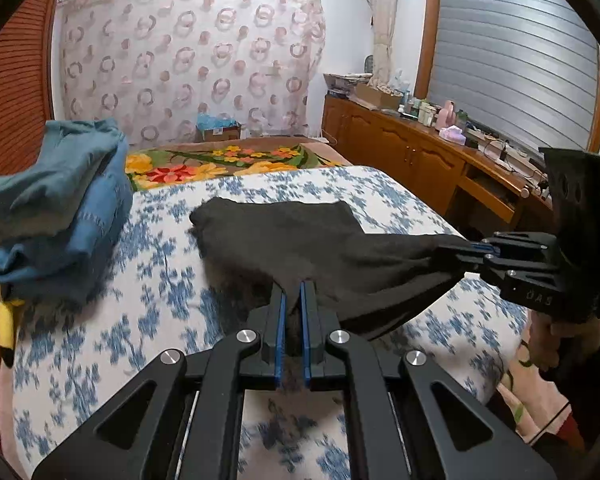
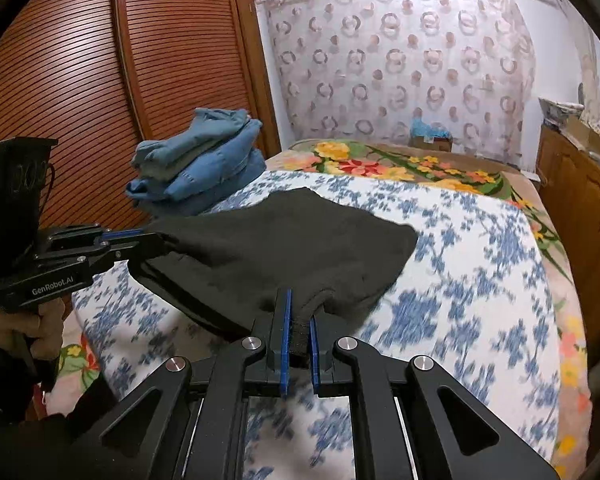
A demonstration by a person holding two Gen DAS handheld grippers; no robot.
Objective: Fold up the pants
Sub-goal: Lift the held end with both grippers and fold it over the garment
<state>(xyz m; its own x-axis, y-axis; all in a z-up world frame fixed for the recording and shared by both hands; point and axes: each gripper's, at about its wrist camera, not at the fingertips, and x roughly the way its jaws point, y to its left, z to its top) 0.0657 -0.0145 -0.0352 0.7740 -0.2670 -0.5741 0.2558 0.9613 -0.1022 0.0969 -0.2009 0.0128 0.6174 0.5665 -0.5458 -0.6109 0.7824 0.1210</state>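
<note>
Black pants (image 1: 284, 236): one pair, far end lying on the bed (image 1: 172, 264).
Left claw (image 1: 294, 300): clamped on near edge.
Right claw (image 2: 300, 312): likewise.
Blue folded clothes (image 1: 60, 208): one stack, far left.

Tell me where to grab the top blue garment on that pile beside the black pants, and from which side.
Take the top blue garment at its loose folded edge that overhangs toward the bed's near end, coming in level from that side. Its crumpled layers give a lip to pinch there. Both grippers, left and right, are shut on the black pants, so free one first.
</note>
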